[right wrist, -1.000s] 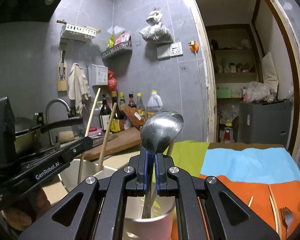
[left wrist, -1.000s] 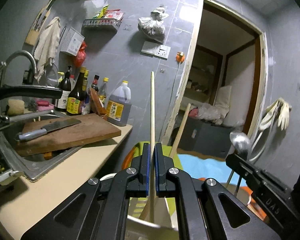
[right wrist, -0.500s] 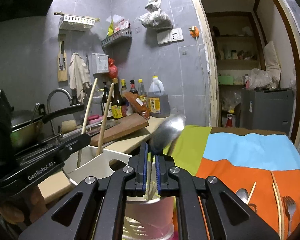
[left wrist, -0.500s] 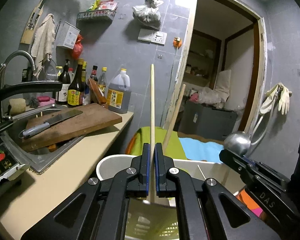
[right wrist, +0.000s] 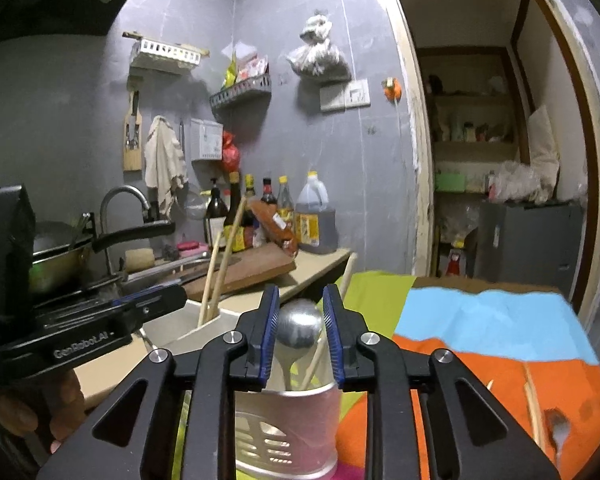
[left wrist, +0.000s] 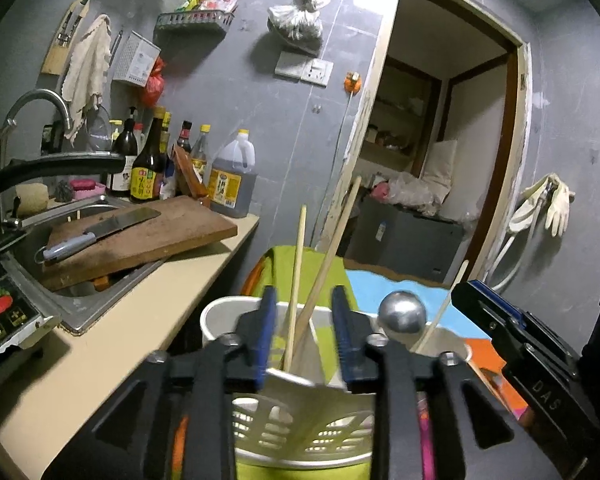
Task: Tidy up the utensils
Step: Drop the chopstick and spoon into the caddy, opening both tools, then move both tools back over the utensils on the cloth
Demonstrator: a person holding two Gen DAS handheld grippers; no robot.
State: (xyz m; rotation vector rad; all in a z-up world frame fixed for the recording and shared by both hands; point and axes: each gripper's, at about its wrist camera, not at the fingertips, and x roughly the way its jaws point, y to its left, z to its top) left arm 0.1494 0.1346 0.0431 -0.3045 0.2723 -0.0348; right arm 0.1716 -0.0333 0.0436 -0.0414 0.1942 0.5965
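Left gripper (left wrist: 303,334): its jaws are standing wide apart and gripping nothing; two wooden chopsticks (left wrist: 296,280) are rising through the gap between them, touching neither pad as far as the left wrist view shows.
Right gripper (right wrist: 299,332): its jaws are also standing apart, with the metal spoon (right wrist: 300,330) showing between them; the bowl is not being pinched.
Utensil holder (left wrist: 300,436): a white perforated plastic holder with two compartments is sitting directly under both grippers, on the colourful cloth (right wrist: 496,320) covering the tabletop.
Chopsticks: they are standing in the left compartment, leaning slightly to the right.
Spoon: it is standing bowl-up in the right compartment, beside a single thinner chopstick (left wrist: 444,306) that is leaning right.
Loose utensils: more chopsticks (right wrist: 534,404) and a spoon (right wrist: 558,430) are lying on the orange part of the cloth, well apart from the holder.
Background: a wooden cutting board (left wrist: 148,236) carrying a cleaver (left wrist: 100,228) is resting over the sink (left wrist: 72,308).
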